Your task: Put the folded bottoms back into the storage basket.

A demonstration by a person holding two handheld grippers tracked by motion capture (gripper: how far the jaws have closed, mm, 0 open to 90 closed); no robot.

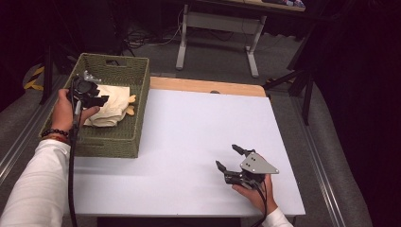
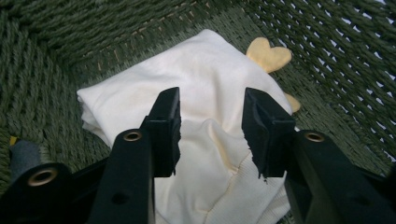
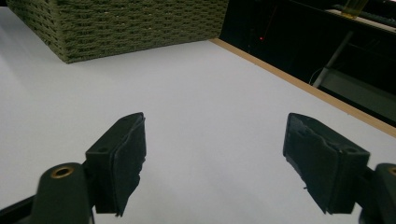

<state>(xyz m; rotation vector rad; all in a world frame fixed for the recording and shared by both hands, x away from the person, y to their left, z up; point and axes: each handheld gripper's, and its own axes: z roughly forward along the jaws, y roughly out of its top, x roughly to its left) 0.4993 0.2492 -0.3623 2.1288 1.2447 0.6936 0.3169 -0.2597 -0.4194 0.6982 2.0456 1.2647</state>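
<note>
A folded cream cloth (image 1: 111, 105) (image 2: 205, 93) with yellow heart shapes (image 2: 268, 53) lies inside the green woven basket (image 1: 113, 142) (image 2: 42, 70) at the table's left. My left gripper (image 1: 97, 100) (image 2: 211, 133) hovers just over the cloth inside the basket. Its jaws stand apart and open, with the cloth below them and no pad pressing on it. My right gripper (image 1: 231, 158) (image 3: 212, 163) rests low over the white table near the front right, open, nothing between its fingers.
The white table (image 1: 189, 137) (image 3: 196, 88) has a wooden strip (image 1: 203, 86) along its far edge. The basket wall (image 3: 116, 28) shows at the far left of the right gripper view. A desk frame (image 1: 217, 33) stands on the floor behind.
</note>
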